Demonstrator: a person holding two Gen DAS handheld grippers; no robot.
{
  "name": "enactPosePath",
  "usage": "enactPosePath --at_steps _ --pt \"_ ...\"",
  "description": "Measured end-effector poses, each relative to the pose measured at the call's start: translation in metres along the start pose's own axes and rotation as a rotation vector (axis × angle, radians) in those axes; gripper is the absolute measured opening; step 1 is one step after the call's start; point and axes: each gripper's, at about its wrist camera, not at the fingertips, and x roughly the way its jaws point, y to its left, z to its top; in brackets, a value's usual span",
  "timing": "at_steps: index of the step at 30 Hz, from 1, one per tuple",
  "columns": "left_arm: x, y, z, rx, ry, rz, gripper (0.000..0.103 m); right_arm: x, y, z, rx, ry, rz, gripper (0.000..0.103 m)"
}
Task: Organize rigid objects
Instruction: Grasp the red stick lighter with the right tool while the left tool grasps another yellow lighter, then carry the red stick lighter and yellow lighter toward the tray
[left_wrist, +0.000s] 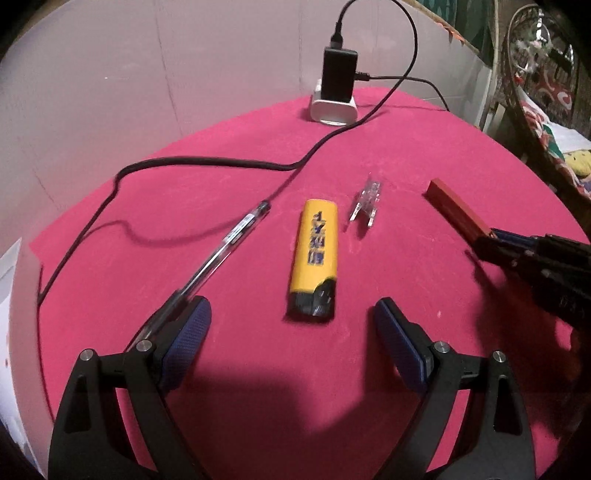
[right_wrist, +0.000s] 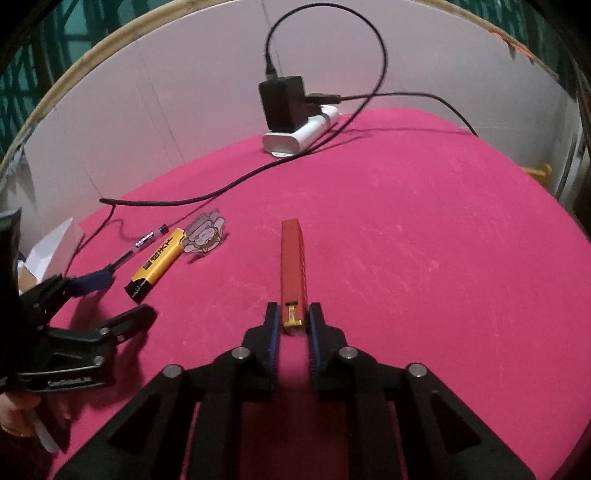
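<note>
A desk (left_wrist: 369, 155) covered in bright pink cloth fills both views, with a pale wall behind it. Every place below is given relative to the yellow lighter (left_wrist: 314, 258) lying near the middle of the desk.

Far beyond the lighter, at the back edge of the desk, a white power strip (left_wrist: 332, 110) carries a black charger (left_wrist: 339, 74) standing upright. A black cable (left_wrist: 192, 162) runs from there across the cloth and curls away to the left of the lighter.

The left tongs (left_wrist: 291, 325) hover just in front of the lighter, jaws spread wide, one blue pad (left_wrist: 186, 339) on each side of the lighter's dark end and neither touching it. They hold nothing.

The right tongs (right_wrist: 292, 319) sit well to the right of the lighter, jaws drawn narrow and pressed against the near end of a long red bar (right_wrist: 291, 266). The bar lies flat on the cloth, pointing away from the tongs, with a small gold fitting showing at the gripped end.

A clear pen (left_wrist: 225, 243) lies just left of the lighter, slanted, its lower end passing behind the left tongs' left finger.

A small clear plastic figure (left_wrist: 365, 203) stands just right of the lighter's far end, between the lighter and the bar. From the right wrist view it shows a printed cartoon figure.
</note>
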Motion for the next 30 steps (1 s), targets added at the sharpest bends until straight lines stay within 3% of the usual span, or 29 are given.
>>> enactPosePath --at_steps 5,7,10,11,12,15,22,30 --pt "0.006 -0.006 0.008 0.031 -0.001 0.006 0.090 0.012 0.015 0.010 -0.061 0.008 -0.051 0.030" --pt "0.008 -0.006 0.010 0.032 0.002 -0.009 0.083 0.013 0.016 0.009 -0.070 0.009 -0.054 0.031" --pt "0.004 -0.012 0.011 0.057 -0.009 -0.018 0.051 0.011 0.016 0.007 -0.073 0.009 -0.046 0.029" --pt "0.003 -0.015 0.011 0.071 -0.010 -0.018 0.032 0.010 0.016 0.005 -0.075 0.009 -0.046 0.027" --pt "0.002 -0.019 0.011 0.086 -0.012 -0.003 0.024 0.008 0.017 0.004 -0.078 0.009 -0.049 0.020" --pt "-0.003 -0.024 0.004 0.108 -0.028 0.010 0.024 0.002 0.021 -0.004 -0.095 0.011 -0.019 0.010" --pt "-0.025 -0.018 -0.019 0.031 -0.063 -0.007 0.024 -0.012 0.022 -0.022 -0.052 0.011 0.054 0.010" --pt "-0.103 -0.025 -0.047 0.005 -0.213 0.013 0.024 -0.059 0.031 -0.046 -0.005 -0.092 0.118 0.010"
